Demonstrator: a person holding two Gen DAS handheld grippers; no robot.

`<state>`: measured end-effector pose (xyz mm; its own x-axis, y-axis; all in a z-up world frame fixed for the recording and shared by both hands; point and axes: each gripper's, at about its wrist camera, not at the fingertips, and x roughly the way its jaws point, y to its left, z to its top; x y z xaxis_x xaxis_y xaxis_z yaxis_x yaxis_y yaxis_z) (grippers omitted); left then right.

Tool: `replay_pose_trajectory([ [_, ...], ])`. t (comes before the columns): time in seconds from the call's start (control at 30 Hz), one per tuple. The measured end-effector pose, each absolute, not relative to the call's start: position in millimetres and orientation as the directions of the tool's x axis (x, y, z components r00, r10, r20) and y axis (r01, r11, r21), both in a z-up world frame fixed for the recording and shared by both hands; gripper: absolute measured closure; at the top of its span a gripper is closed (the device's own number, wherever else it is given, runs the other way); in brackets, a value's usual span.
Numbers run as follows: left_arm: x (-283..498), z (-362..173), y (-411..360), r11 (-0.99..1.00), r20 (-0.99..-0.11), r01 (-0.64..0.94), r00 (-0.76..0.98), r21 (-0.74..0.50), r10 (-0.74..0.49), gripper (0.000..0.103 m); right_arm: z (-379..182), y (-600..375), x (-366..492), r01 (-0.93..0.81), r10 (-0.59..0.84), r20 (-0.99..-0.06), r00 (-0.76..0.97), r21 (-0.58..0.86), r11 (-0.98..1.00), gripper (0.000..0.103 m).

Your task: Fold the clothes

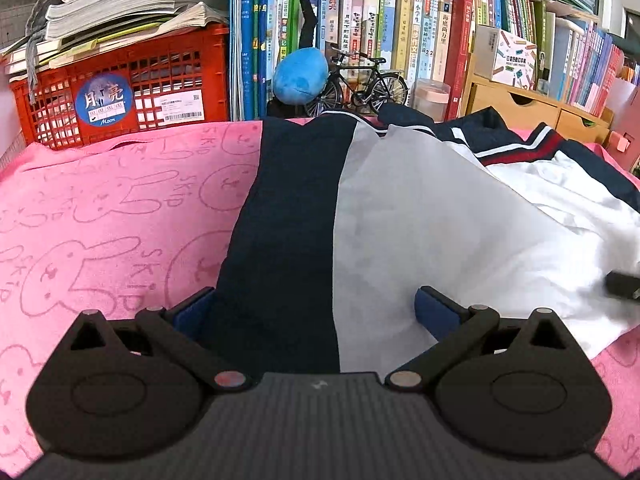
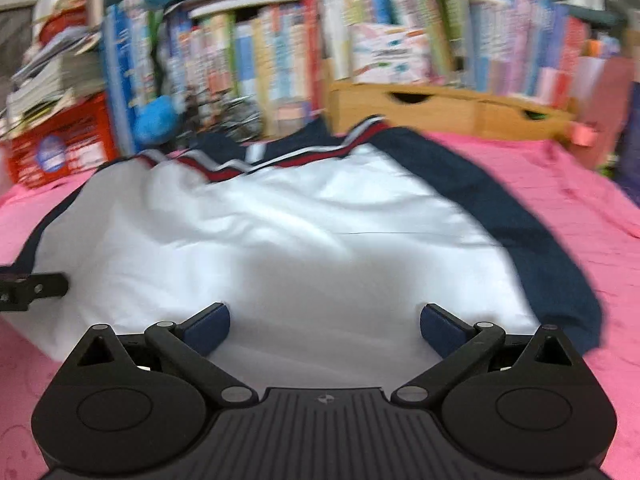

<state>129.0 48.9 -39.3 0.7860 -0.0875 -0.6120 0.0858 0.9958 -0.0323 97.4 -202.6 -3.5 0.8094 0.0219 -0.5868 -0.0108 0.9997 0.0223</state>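
Observation:
A white jacket with navy sleeves and red-and-white trim [image 1: 420,216] [image 2: 304,240] lies spread on a pink rabbit-print cloth [image 1: 104,216] [image 2: 568,168]. My left gripper [image 1: 316,312] is open, low over the jacket's near hem, straddling a navy sleeve panel [image 1: 288,216] and white lining. My right gripper [image 2: 324,326] is open above the white body near its lower edge, nothing between its fingers. The right wrist view is motion-blurred. The other gripper's tip shows at the right edge [image 1: 622,286] of the left wrist view and at the left edge [image 2: 32,288] of the right wrist view.
A red crate [image 1: 120,88] stacked with papers stands at the back left. Behind the cloth are a bookshelf [image 1: 400,32], a blue plush [image 1: 300,76], a model bicycle [image 1: 360,84] and wooden drawers [image 1: 532,108] [image 2: 440,108].

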Motion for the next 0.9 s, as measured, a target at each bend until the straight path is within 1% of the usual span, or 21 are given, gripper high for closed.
replay_pose_trajectory([
  [0.1, 129, -39, 49, 0.996, -0.614, 0.086, 0.785, -0.032, -0.087, 0.000, 9, -197, 93, -0.016, 0.037, -0.537, 0.842, 0.044, 0.999, 0.000],
  [0.13, 129, -39, 49, 0.996, -0.614, 0.086, 0.784, -0.031, -0.087, 0.000, 14, -187, 95, -0.055, 0.071, -0.524, 0.849, 0.047, 0.997, 0.000],
  [0.2, 129, -39, 49, 0.996, -0.614, 0.086, 0.784, -0.031, -0.087, 0.000, 20, -160, 106, -0.126, 0.111, -0.512, 0.852, 0.005, 0.992, 0.003],
  [0.23, 129, -39, 49, 0.996, -0.615, 0.086, 0.784, -0.030, -0.087, 0.000, 21, -148, 117, -0.144, 0.109, -0.524, 0.845, -0.027, 0.989, 0.008],
  [0.27, 129, -39, 49, 0.996, -0.615, 0.087, 0.784, -0.030, -0.087, 0.000, 22, -135, 127, -0.163, 0.107, -0.535, 0.838, -0.058, 0.985, 0.021],
  [0.3, 129, -39, 49, 0.996, -0.615, 0.087, 0.784, -0.030, -0.087, 0.000, 22, -124, 139, -0.179, 0.103, -0.549, 0.830, -0.086, 0.980, 0.030],
  [0.33, 129, -39, 49, 0.996, -0.615, 0.087, 0.784, -0.029, -0.086, 0.000, 19, -116, 157, -0.173, 0.091, -0.580, 0.810, -0.088, 0.981, 0.043],
  [0.37, 129, -39, 48, 0.996, -0.615, 0.087, 0.784, -0.029, -0.086, 0.000, 16, -110, 175, -0.165, 0.077, -0.608, 0.790, -0.090, 0.982, 0.054],
  [0.43, 129, -39, 48, 0.996, -0.616, 0.087, 0.783, -0.029, -0.086, 0.000, 10, -115, 208, -0.106, 0.032, -0.635, 0.772, -0.079, 0.991, 0.059],
  [0.5, 129, -39, 48, 0.996, -0.617, 0.086, 0.782, -0.030, -0.087, 0.000, 3, -119, 241, -0.048, -0.008, -0.661, 0.751, -0.067, 0.997, 0.060],
  [0.63, 129, -39, 48, 0.996, -0.619, 0.086, 0.781, -0.028, -0.085, 0.000, 11, -141, 276, -0.013, 0.077, -0.656, 0.751, 0.101, 0.995, 0.060],
  [0.7, 129, -39, 48, 0.996, -0.620, 0.087, 0.780, -0.030, -0.087, 0.000, 14, -153, 284, -0.015, 0.149, -0.647, 0.748, 0.208, 0.978, 0.055],
  [0.77, 129, -39, 47, 0.996, -0.620, 0.087, 0.780, -0.030, -0.087, 0.000, 18, -162, 274, -0.046, 0.229, -0.622, 0.749, 0.296, 0.954, 0.043],
  [0.83, 130, -39, 47, 0.996, -0.620, 0.087, 0.779, -0.030, -0.087, 0.000, 24, -168, 255, -0.102, 0.303, -0.583, 0.754, 0.351, 0.931, 0.036],
  [0.9, 130, -39, 48, 0.996, -0.621, 0.087, 0.779, -0.031, -0.087, 0.000, 30, -163, 221, -0.188, 0.318, -0.564, 0.762, 0.276, 0.942, 0.030],
])
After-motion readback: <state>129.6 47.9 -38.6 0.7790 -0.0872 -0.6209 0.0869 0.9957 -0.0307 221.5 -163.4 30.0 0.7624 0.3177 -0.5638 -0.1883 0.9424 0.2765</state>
